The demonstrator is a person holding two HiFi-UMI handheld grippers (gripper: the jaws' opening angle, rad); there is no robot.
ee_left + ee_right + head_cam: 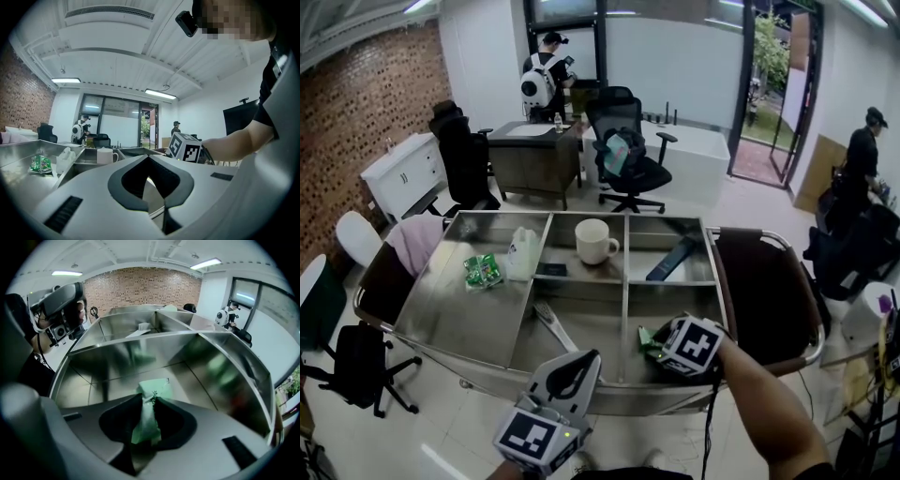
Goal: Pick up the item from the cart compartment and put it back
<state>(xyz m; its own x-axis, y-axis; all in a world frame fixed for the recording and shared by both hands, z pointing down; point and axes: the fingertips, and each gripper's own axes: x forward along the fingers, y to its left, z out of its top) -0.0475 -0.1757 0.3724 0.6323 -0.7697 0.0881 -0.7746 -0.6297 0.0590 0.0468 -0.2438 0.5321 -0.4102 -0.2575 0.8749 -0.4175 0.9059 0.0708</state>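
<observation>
Right side: you are pinching the green packet (154, 386) with your right gripper (151, 398). The jaws are standing narrow, with both tips pressing on the packet's crumpled middle. One end is fanning out past the tips and the other is hanging back between the jaws.

Location: you are working inside the near right compartment of the steel cart (624, 309), with the gripper angled down over that compartment's floor. Whether the packet is touching the floor or hanging just above it cannot be told from either view.

Left side: you are holding your left gripper (149, 158) low, just outside the cart's near rim. Its jaw tips are meeting, with nothing between them.

Other cart contents:
- A white brush (551, 325) is lying in the near middle compartment, beside the one you are working in.
- A white mug (595, 241) is standing upright in the far middle compartment.
- A pale plastic bottle (522, 254) and a second green snack pack (483, 271) are sitting in the big left compartment.
- A dark flat bar (671, 259) is lying in the far right compartment.
</observation>
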